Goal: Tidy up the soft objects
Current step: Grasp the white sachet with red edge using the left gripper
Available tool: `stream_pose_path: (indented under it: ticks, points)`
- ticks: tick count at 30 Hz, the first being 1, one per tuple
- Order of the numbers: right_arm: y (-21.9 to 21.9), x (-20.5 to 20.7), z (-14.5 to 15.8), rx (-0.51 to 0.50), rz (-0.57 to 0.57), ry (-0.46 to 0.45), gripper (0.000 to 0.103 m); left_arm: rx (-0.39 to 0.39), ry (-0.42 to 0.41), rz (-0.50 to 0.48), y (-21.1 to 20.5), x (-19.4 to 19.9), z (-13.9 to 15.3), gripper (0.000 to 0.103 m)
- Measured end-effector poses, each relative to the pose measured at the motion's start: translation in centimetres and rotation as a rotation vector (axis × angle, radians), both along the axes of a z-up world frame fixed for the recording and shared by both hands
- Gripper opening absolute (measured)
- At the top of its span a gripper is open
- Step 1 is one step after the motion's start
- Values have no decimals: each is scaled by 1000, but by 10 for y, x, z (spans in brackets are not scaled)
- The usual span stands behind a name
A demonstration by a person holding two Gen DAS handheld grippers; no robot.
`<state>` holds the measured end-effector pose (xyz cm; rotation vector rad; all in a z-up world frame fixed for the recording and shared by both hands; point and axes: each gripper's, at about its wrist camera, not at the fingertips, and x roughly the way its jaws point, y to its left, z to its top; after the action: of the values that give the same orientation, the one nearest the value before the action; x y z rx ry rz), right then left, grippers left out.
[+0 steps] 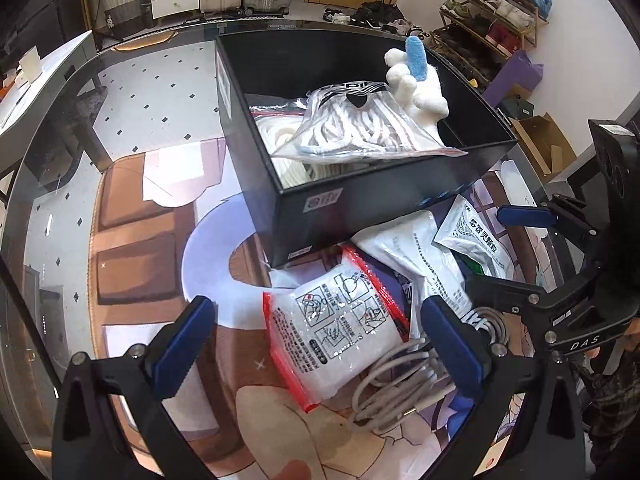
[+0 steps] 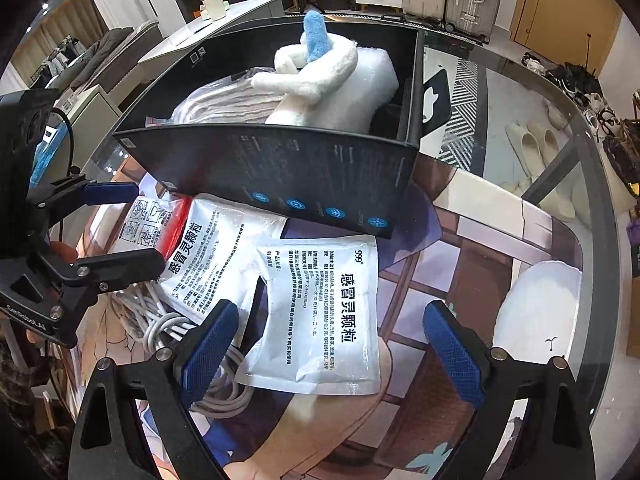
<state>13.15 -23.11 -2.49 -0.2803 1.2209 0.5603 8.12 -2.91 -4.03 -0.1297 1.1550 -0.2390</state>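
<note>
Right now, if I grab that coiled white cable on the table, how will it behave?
The cable will probably go floppy, its loose loops sagging and spreading. It looks light. Part of it lies under the white packets, so lifting may drag them along.

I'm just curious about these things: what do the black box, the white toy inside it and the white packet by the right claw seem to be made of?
Black box: likely matte cardboard, with thin flat walls and printed icons.
White toy: plush fabric, with a fuzzy pile.
White packet: glossy plastic or foil film, judging by its sheen, wrinkles and sealed edges.
</note>
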Motion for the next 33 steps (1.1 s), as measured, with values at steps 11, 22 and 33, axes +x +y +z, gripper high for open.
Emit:
stream_pose_path:
  ticks: [11, 22, 33]
  points:
    - [0, -4, -14, -22, 9, -109, 102, 28, 0, 13, 0, 6, -3, 103]
    - [-2, -12, -19, 13, 7, -169, 102, 104, 0, 14, -12, 5, -6, 103]
    - [-3, -13, -14, 0, 7, -152, 102, 159, 15, 3, -19, 6, -9, 103]
